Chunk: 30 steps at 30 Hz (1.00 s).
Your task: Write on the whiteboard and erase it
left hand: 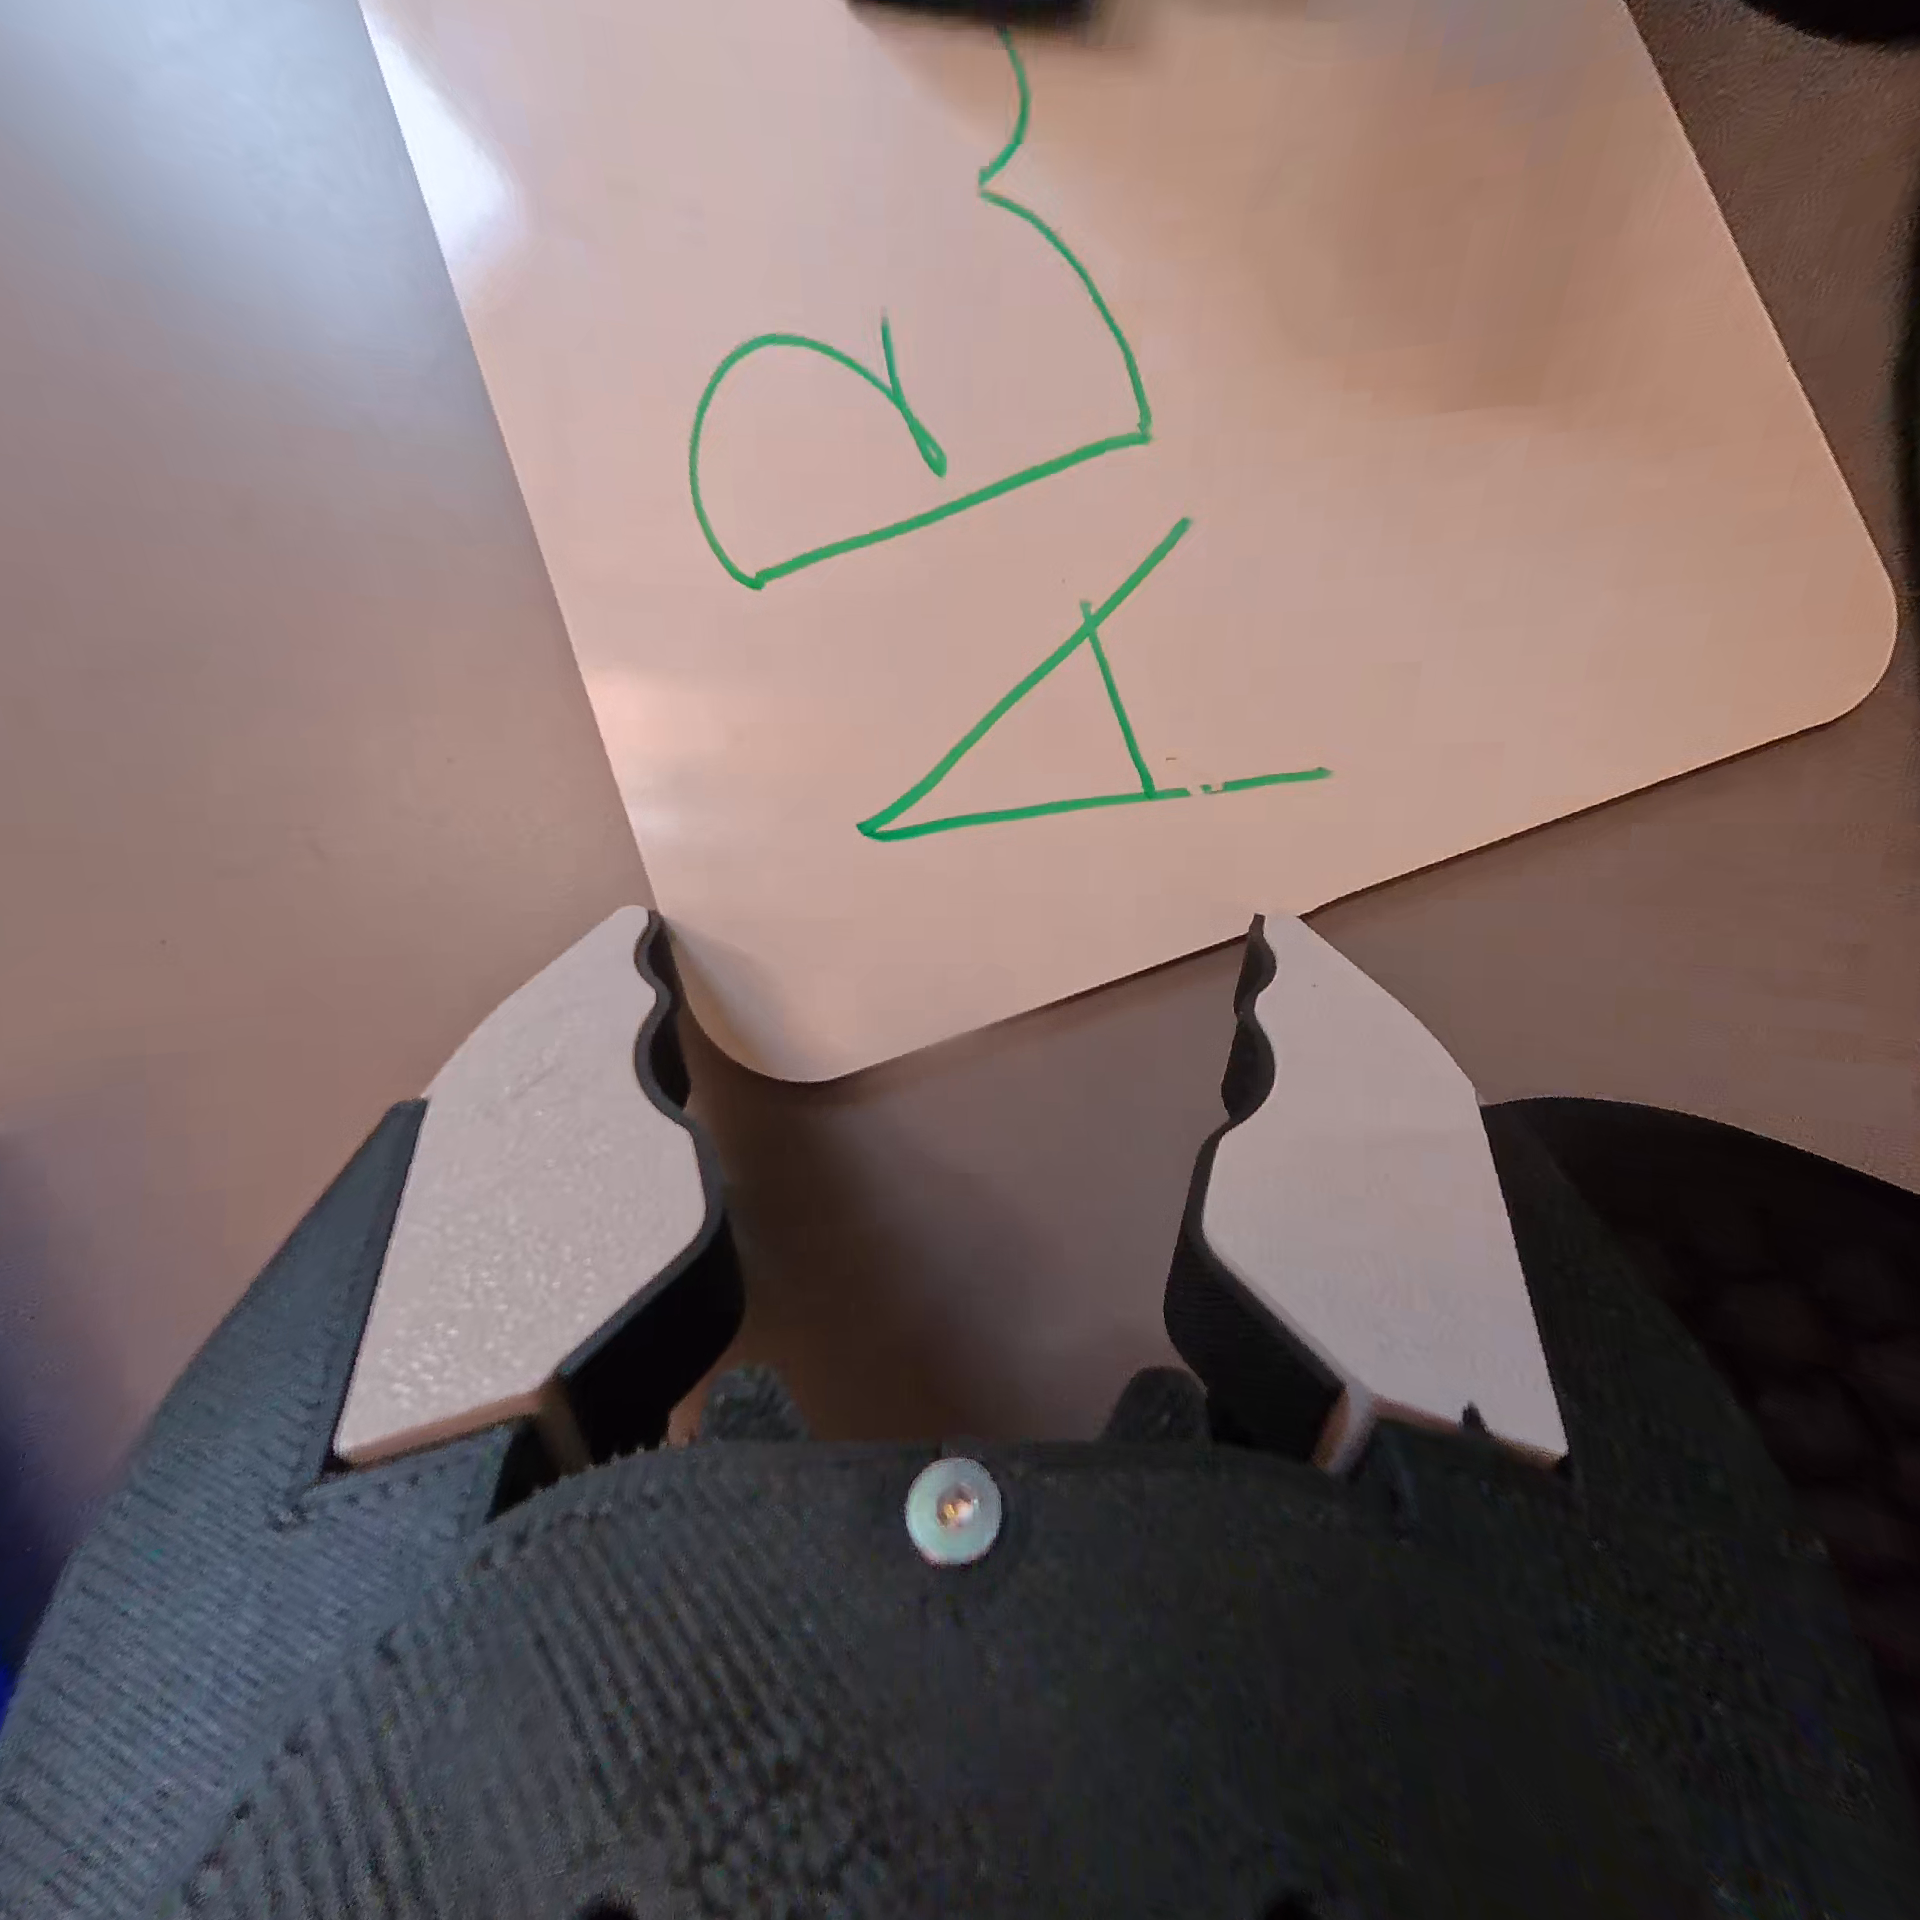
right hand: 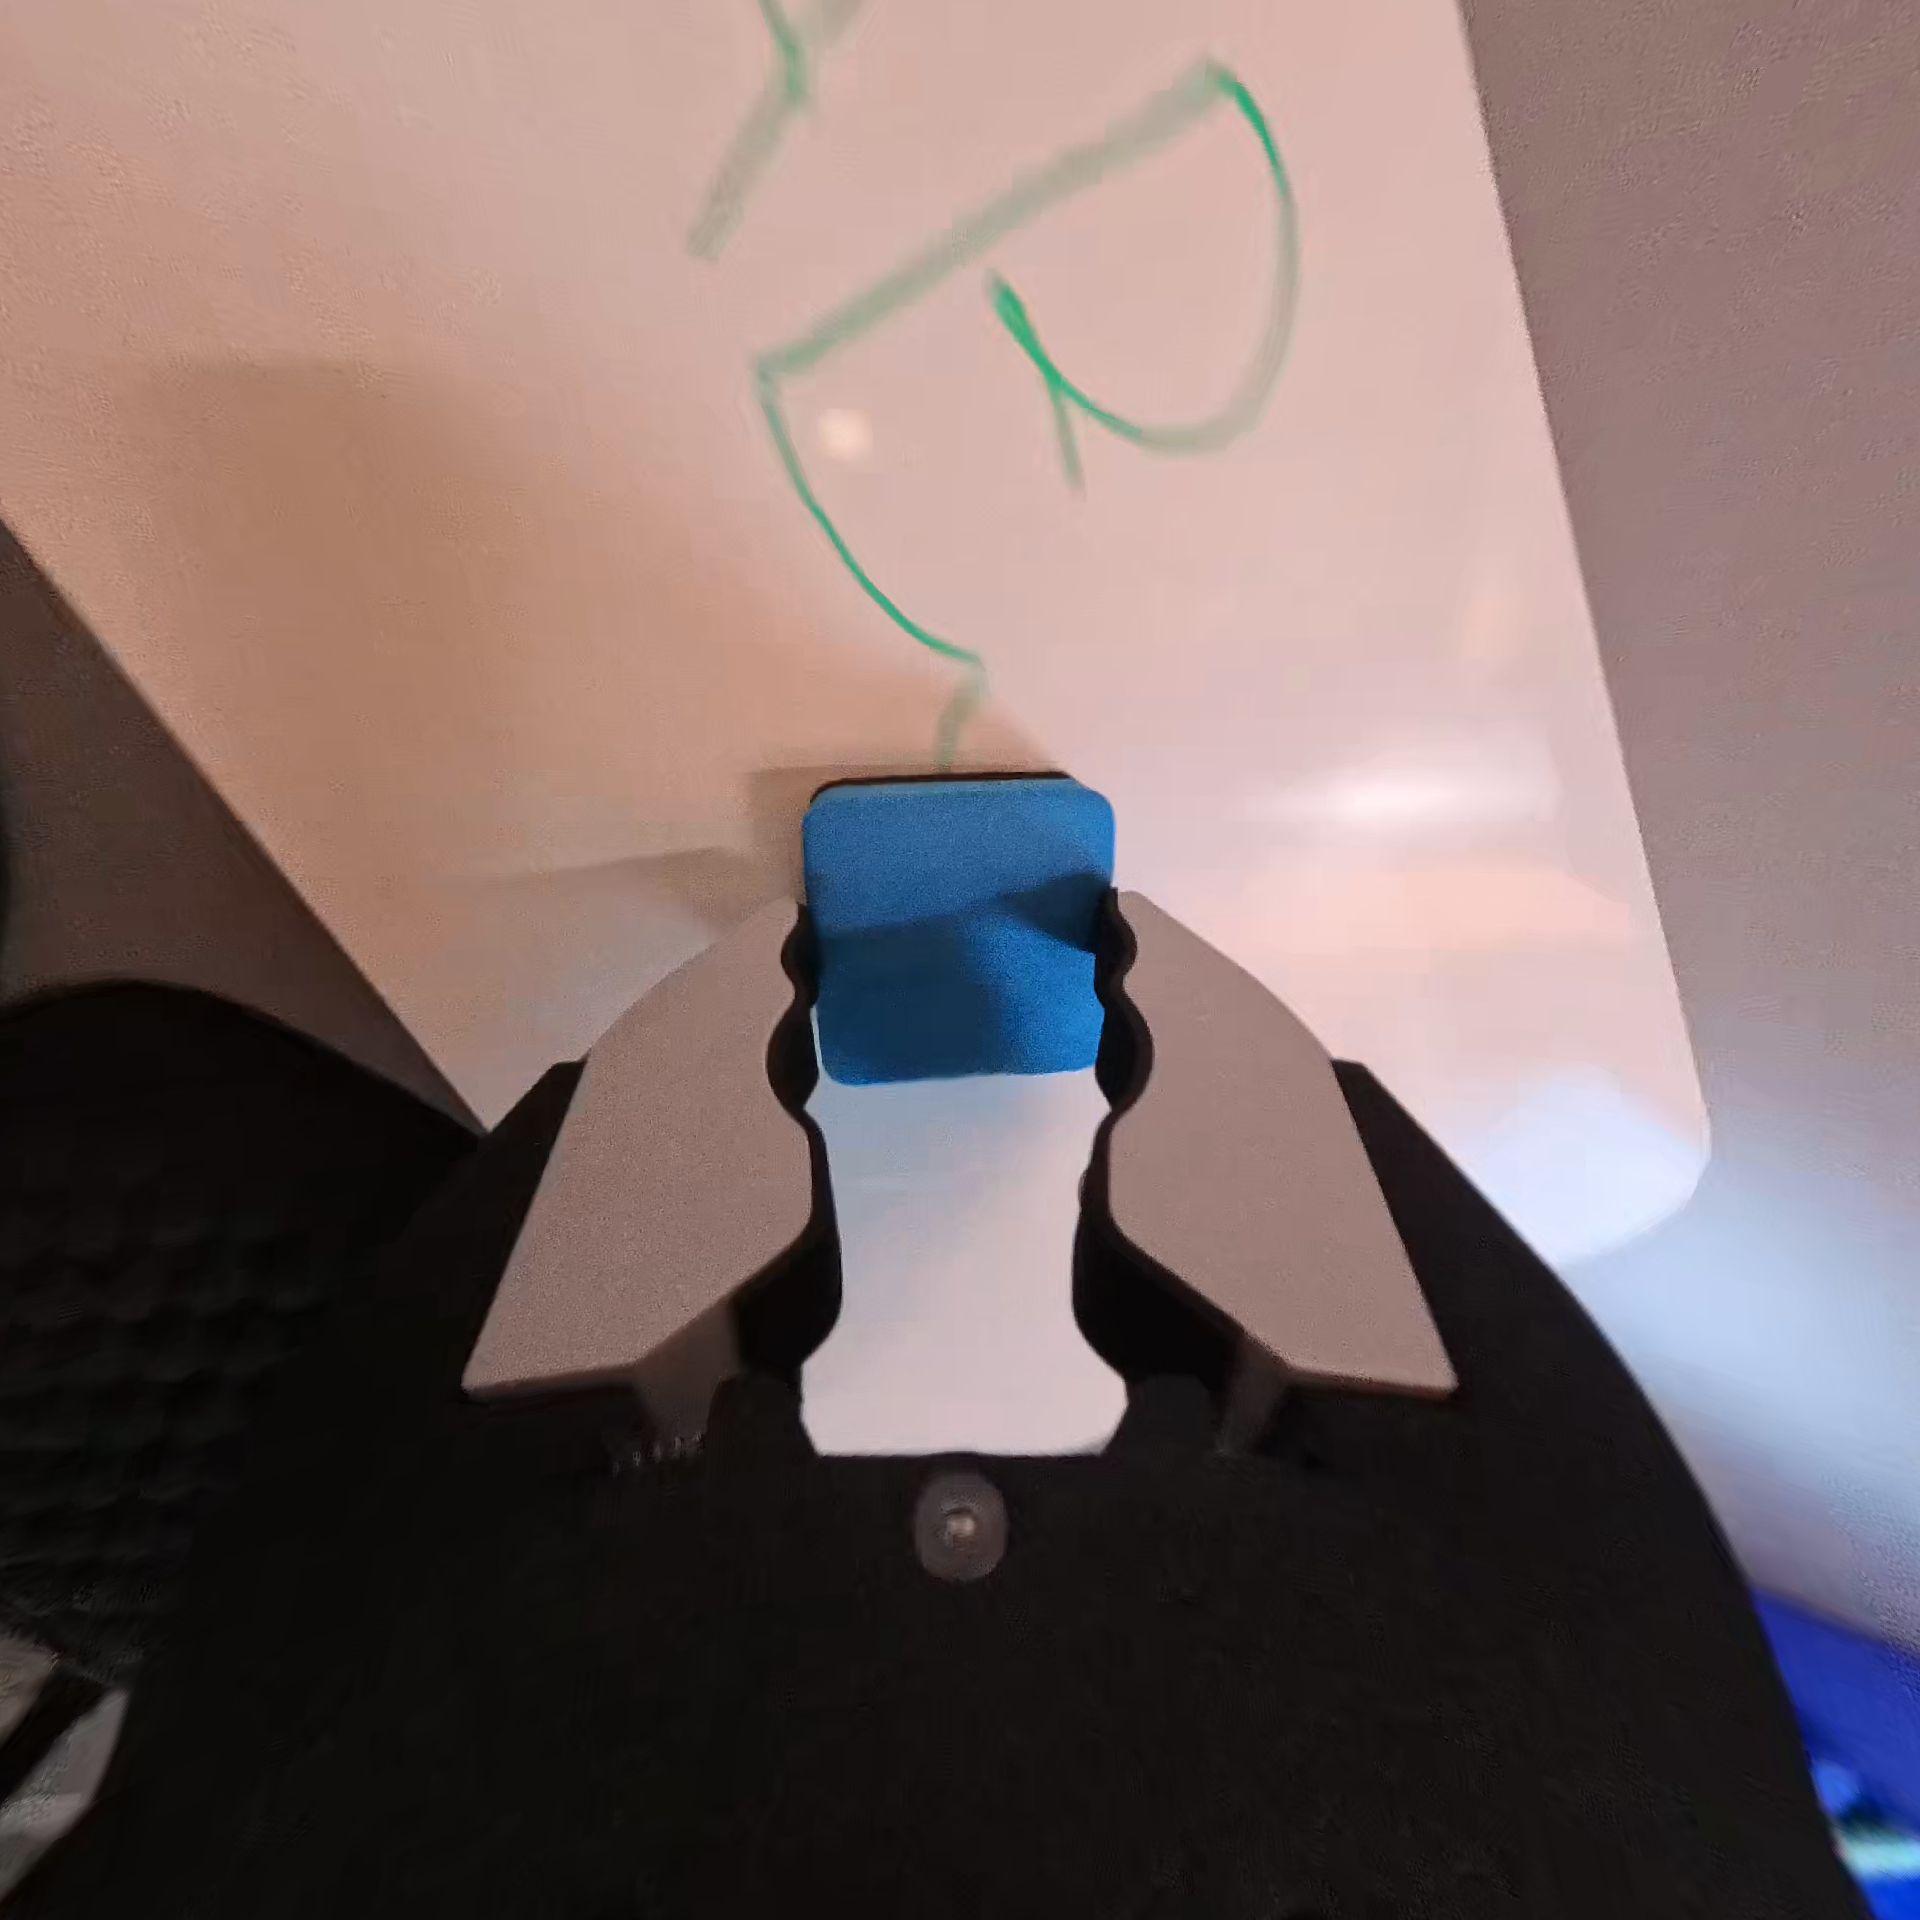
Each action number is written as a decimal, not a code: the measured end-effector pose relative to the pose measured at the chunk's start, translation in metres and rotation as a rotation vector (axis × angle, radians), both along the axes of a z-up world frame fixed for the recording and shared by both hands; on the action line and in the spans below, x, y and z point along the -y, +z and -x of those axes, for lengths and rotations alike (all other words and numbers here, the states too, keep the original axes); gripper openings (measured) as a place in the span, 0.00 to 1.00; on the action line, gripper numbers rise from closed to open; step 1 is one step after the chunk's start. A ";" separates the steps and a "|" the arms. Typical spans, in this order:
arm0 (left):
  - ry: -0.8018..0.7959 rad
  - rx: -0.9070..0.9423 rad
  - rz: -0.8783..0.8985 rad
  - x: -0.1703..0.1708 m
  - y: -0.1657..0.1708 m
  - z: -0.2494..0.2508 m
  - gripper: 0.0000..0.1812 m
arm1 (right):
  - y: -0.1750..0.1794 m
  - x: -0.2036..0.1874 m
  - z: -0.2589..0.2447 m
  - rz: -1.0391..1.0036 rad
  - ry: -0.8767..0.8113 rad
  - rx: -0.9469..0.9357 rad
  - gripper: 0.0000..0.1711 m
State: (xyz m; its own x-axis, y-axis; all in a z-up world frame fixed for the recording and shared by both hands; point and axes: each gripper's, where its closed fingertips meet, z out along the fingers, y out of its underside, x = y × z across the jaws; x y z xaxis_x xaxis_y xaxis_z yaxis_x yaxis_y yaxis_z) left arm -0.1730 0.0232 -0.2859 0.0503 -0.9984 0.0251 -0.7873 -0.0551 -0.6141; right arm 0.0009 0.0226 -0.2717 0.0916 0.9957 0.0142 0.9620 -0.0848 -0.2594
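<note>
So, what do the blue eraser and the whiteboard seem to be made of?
The blue eraser looks like soft foam, matte, with a fine grainy face and rounded corners; the right gripper pinches it. The whiteboard looks like a thin rigid sheet with a glossy coating: it shows glare patches. Its core cannot be told.

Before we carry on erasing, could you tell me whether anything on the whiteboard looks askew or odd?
Nothing looks damaged. The whiteboard lies skewed to the left claw, one corner between its open fingers. The right claw presses the blue eraser against the green marks.

Glossy smooth whiteboard (left hand: 1351,436), matt foam-like blue eraser (right hand: 956,914), ridged black plastic left hand-held gripper (left hand: 951,925), matt brown table (left hand: 208,623)
</note>
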 end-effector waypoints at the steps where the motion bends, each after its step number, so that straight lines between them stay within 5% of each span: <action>1: 0.001 0.000 0.000 0.000 0.000 0.000 0.57 | 0.000 -0.021 -0.022 -0.015 -0.108 0.018 0.30; 4: 0.005 -0.004 -0.002 0.000 0.000 0.000 0.57 | -0.001 -0.045 -0.015 -0.022 -0.196 -0.039 0.30; 7: 0.002 -0.003 -0.001 0.000 0.000 0.000 0.57 | -0.001 0.003 0.016 -0.038 -0.014 -0.047 0.30; 9: 0.007 -0.005 -0.002 0.000 0.000 -0.001 0.57 | 0.000 0.017 -0.006 0.006 -0.052 -0.035 0.30; 13: 0.004 -0.004 -0.002 0.000 0.000 -0.001 0.57 | -0.001 -0.043 -0.038 -0.048 -0.251 -0.023 0.30; 16: 0.004 -0.003 -0.002 0.000 0.000 -0.001 0.57 | -0.002 -0.019 0.029 -0.074 -0.057 -0.102 0.30; 19: 0.006 -0.001 -0.002 0.000 0.000 -0.001 0.57 | -0.001 0.018 0.025 -0.044 0.074 -0.040 0.30; 24: 0.009 -0.003 -0.003 0.000 0.000 -0.001 0.57 | -0.002 -0.059 0.028 -0.081 -0.081 -0.052 0.30; 27: 0.010 -0.002 -0.003 0.000 0.000 -0.001 0.57 | -0.002 -0.016 0.071 -0.067 0.092 -0.095 0.30; 30: 0.011 0.000 -0.004 0.000 0.000 -0.002 0.57 | -0.002 0.008 0.045 -0.029 0.122 -0.039 0.30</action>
State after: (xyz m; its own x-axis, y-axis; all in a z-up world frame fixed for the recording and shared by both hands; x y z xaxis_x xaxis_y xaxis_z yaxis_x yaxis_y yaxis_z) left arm -0.1711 0.0231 -0.2861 0.0615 -0.9979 0.0209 -0.7865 -0.0614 -0.6146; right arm -0.0437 0.0149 -0.2732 -0.0287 0.9987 0.0415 0.9538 0.0398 -0.2977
